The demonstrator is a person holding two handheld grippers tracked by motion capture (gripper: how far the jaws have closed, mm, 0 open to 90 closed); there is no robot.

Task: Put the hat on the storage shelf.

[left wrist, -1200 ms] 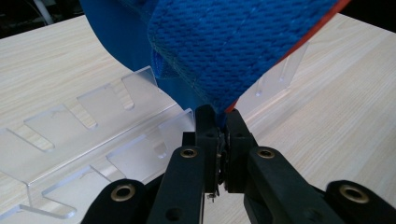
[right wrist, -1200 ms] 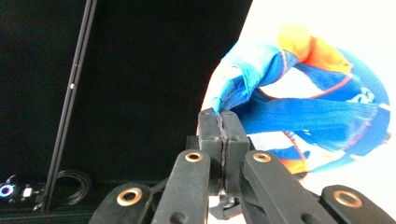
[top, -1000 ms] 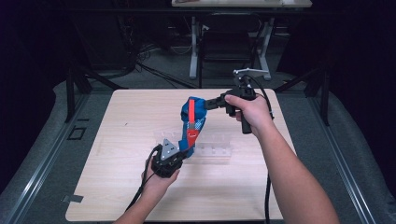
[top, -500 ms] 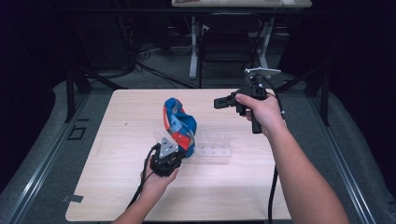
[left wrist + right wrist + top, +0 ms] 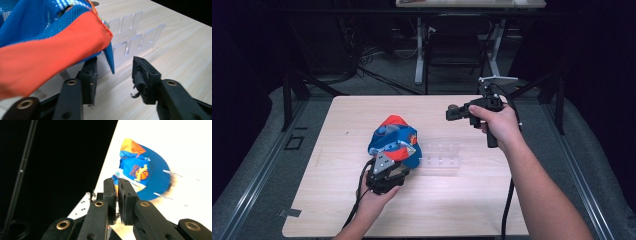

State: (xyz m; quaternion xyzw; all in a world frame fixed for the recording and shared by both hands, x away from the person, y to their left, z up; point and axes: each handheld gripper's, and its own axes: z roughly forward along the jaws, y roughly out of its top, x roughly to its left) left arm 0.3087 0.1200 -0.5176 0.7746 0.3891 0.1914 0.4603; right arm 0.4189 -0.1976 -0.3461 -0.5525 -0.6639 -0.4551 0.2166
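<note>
**Cap slumped on a pale table, both grippers empty**

A dark room surrounds a light wooden table (image 5: 337,200), with grey floor and black stands beyond it.

Near the table's 7 o'clock edge, the left hand (image 5: 372,197) holds the left gripper (image 5: 113,75), which points toward 12 o'clock. Its 2 jaws stand wide apart with nothing between them; in the left gripper view the cloth hangs just above and beside the left jaw, but I cannot tell whether it touches.

At the table's centre, slightly toward 9 o'clock, lies a blue and orange cap (image 5: 393,141), crumpled, right in front of that gripper. The right gripper view shows an orange logo on its blue panel.

Just at 3 o'clock of the cap sits a clear plastic rack (image 5: 441,156) with upright slotted dividers, touching or nearly touching the cloth.

Toward 2 o'clock, well apart from the cap, the right hand (image 5: 498,125) holds the right gripper (image 5: 452,112) above the table, pointing toward 9 o'clock. Its jaws are nearly together, with only a thin slit, holding nothing.
</note>
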